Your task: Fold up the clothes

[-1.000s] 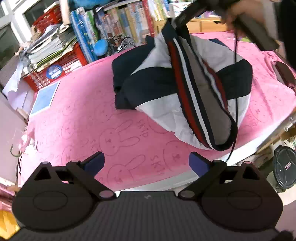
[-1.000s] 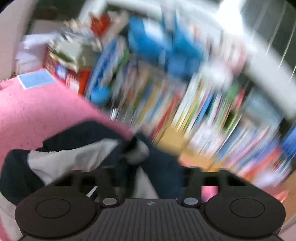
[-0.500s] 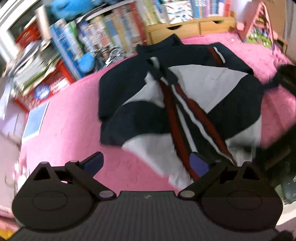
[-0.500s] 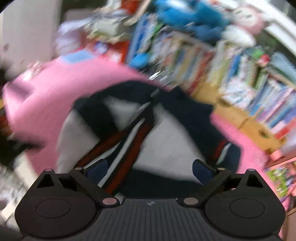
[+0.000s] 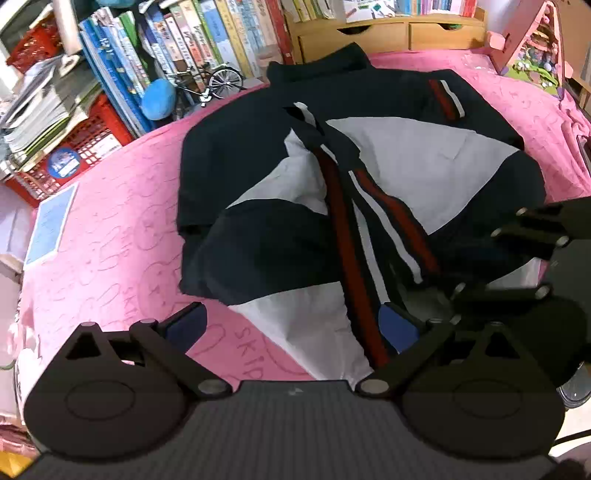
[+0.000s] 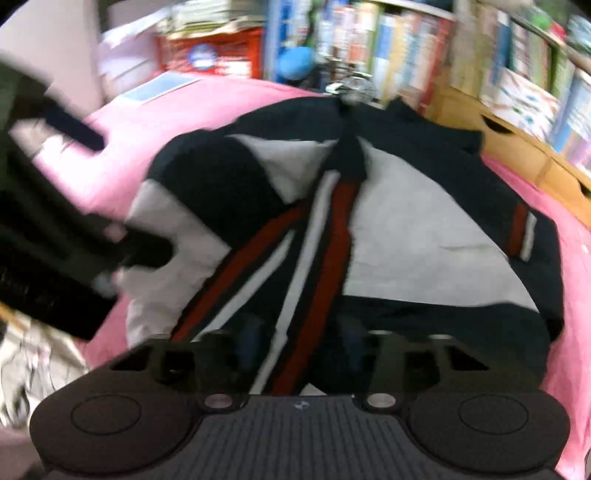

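A navy and white jacket (image 5: 388, 147) with red and white stripes lies spread on the pink bed cover (image 5: 110, 229). My left gripper (image 5: 291, 323) is open just above the jacket's near white hem, whose corner lies between the fingers without touching either pad. My right gripper (image 6: 301, 339) hovers low over the hem near the red stripe (image 6: 325, 266). Its jaws are closing with fabric between them, and the pads are not seen pressing. In the left wrist view the right gripper (image 5: 476, 258) comes in from the right over the dark hem.
Along the bed's far side stand a shelf of books (image 5: 192, 48), a red crate (image 5: 74, 147), a blue plush (image 5: 159, 98), a model bicycle (image 5: 210, 83) and wooden drawers (image 5: 388, 33). A blue booklet (image 5: 50, 225) lies at the left, a pink toy house (image 5: 532, 48) at the right.
The jacket hung from the right gripper, was let go and now lies spread flat. The right gripper sank to the near hem and its fingers drew closer. The left gripper moved over the hem.
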Tool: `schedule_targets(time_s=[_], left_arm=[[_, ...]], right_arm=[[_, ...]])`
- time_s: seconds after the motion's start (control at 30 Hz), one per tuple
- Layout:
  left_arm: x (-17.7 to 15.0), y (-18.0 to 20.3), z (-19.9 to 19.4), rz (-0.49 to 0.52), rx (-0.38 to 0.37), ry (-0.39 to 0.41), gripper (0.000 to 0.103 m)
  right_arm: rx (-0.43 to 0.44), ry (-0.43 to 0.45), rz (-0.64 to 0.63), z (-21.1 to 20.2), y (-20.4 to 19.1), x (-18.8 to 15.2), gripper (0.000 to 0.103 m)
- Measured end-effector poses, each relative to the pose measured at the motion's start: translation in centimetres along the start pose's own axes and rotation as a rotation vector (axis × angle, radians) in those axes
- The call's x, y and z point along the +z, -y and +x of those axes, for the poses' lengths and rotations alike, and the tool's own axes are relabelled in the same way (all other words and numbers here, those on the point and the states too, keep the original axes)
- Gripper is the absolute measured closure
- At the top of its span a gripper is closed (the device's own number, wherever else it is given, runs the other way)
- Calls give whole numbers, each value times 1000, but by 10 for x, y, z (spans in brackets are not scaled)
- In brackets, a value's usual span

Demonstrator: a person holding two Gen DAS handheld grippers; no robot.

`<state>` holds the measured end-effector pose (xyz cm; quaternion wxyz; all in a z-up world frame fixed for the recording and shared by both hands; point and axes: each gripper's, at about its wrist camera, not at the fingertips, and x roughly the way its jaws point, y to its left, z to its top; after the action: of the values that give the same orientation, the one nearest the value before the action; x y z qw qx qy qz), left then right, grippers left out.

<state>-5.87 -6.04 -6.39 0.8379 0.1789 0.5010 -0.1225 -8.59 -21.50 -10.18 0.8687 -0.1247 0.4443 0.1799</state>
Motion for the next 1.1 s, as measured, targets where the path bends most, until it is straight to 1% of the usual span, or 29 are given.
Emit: schedule_targets(time_s=[0.07,0.13,0.2,0.23,0.3,0.37,0.4,0.43,0.47,0.5,0.53,0.6,0.63,0.7,0.73,0.77,0.8,0.83,0.87,0.9,0.97,1.1], left_arm=[[4,0,5,16,-21,21,3],[8,-1,13,39,-38,45,3],[14,-4,30,68,35,47,4],[16,-9,41,70,84,31,6],[20,-29,60,41,133,-14,6],[20,-53,74,-9,107,-47,6],[18,-64,79,-35,95,-59,6],[17,-73,83,-56,87,-73,6],[15,-81,88,-80,75,-91,5],[14,-87,91,-100,60,-101,5],[13,-92,93,-124,43,-113,5],[10,-103,98,-172,7,-137,4],[9,-106,100,-186,1,-144,4],[6,-108,103,-188,-3,-151,3],[5,-107,104,-176,0,-152,2],[5,-107,106,-164,6,-154,1],[5,-106,107,-157,14,-159,1],[5,-105,107,-156,22,-166,0],[5,-106,109,-160,29,-173,0],[5,-107,110,-165,35,-179,0],[6,-106,112,-169,41,-190,0],[10,-103,115,-157,58,-204,0]], right_arm=[[-26,1,54,-1,8,2,72],[-83,9,99,-6,14,3,73],[-149,10,149,-9,22,7,73],[-177,1,171,-9,26,8,73],[-222,-27,210,-8,32,10,73],[-253,-45,243,-9,36,12,72],[-238,-40,245,-12,33,13,70],[-210,-30,236,-14,28,14,62],[-184,-21,217,-16,22,15,56],[-172,-18,179,-15,11,16,45],[-167,-18,132,-14,-1,17,40],[-164,-35,42,-5,-24,20,40],[-163,-52,2,3,-33,21,37],[-174,-83,-70,22,-47,21,34],[-193,-95,-110,33,-52,21,34],[-214,-106,-143,43,-54,20,35],[-225,-106,-149,49,-51,19,43],[-226,-98,-141,53,-47,18,53],[-231,-103,-122,53,-41,19,67],[-237,-117,-95,53,-33,21,90],[-276,-84,-47,43,-17,23,90],[-418,-3,129,7,34,24,92]])
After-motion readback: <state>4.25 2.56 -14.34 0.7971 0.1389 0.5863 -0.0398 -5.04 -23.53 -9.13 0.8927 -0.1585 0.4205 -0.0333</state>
